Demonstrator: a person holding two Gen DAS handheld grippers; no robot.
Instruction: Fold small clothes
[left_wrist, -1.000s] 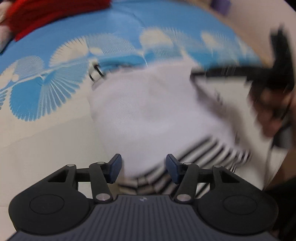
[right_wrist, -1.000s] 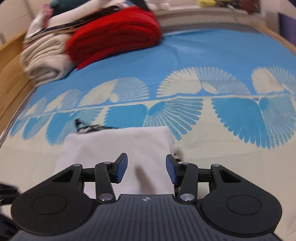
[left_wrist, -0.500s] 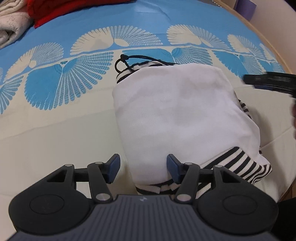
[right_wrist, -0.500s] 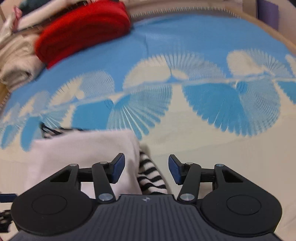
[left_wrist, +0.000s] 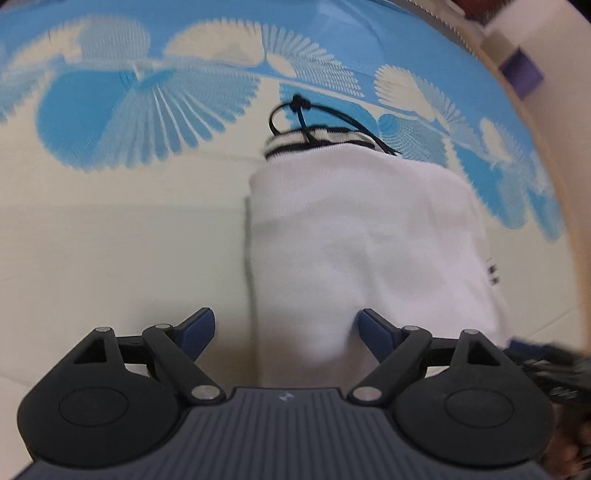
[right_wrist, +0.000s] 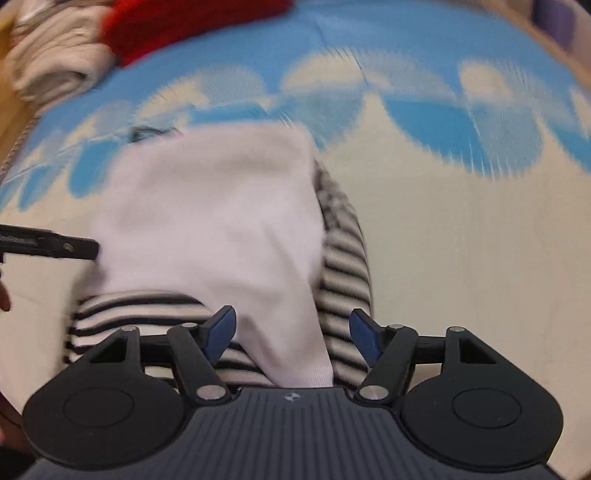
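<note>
Blue-and-cream bedspread (right_wrist: 461, 229), folded white garment (right_wrist: 221, 214), red (right_wrist: 177, 26) and beige piles (right_wrist: 55, 70) beyond

The jaws of the left gripper (left_wrist: 284, 328) have just been opening and now stand wide, with the near edge of the folded white garment (left_wrist: 365, 240) between them, not pressed. The jaws of the right gripper (right_wrist: 293, 334) have also been opening, and it is now over the striped hem (right_wrist: 343, 266), which lay further left before.
</note>
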